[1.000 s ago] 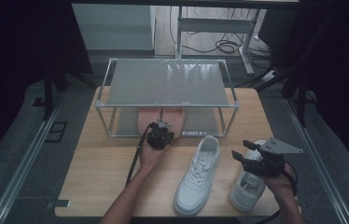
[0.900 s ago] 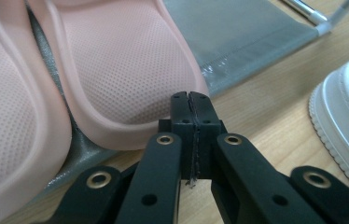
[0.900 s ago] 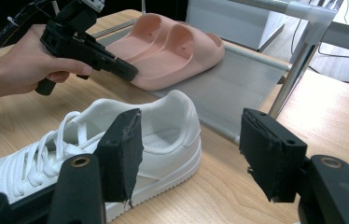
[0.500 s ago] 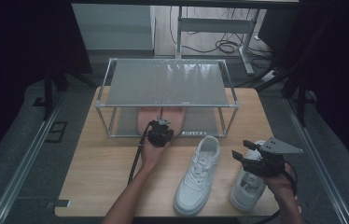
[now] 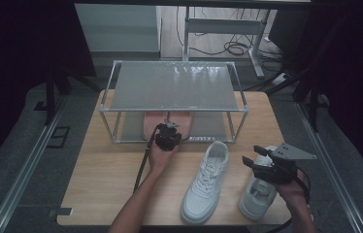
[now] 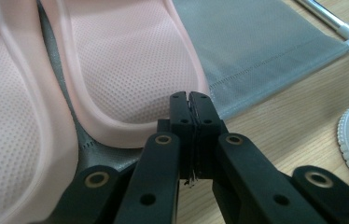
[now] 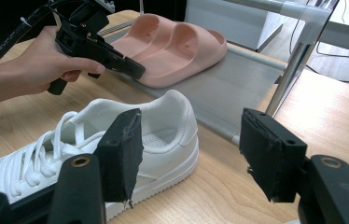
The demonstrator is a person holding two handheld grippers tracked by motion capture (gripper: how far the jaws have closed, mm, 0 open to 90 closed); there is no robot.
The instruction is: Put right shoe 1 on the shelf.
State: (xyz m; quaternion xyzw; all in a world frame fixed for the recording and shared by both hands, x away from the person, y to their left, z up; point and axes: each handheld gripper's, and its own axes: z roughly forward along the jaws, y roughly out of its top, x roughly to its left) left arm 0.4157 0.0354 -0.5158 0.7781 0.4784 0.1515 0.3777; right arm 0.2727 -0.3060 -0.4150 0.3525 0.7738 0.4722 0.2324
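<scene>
A pair of pink slippers (image 5: pixel 156 121) lies on the rack's lower grey shelf (image 6: pixel 266 42). My left gripper (image 5: pixel 169 132) reaches in from the table side. Its jaws are shut with nothing between them, and the tips (image 6: pixel 191 100) sit at the heel rim of the right-hand pink slipper (image 6: pixel 130 60). Two white sneakers stand on the table: one (image 5: pixel 206 182) in the middle, the other (image 5: pixel 256 196) under my right hand. My right gripper (image 5: pixel 255 156) hovers open above it. In the right gripper view the open right gripper (image 7: pixel 191 140) frames the heel of a white sneaker (image 7: pixel 163 126).
The metal-framed rack (image 5: pixel 174 85) with its grey top shelf stands at the back of the wooden table (image 5: pixel 107 174). Its corner post (image 7: pixel 294 56) rises close ahead of my right gripper. A cable trails from the left gripper along the forearm. Dark floor surrounds the table.
</scene>
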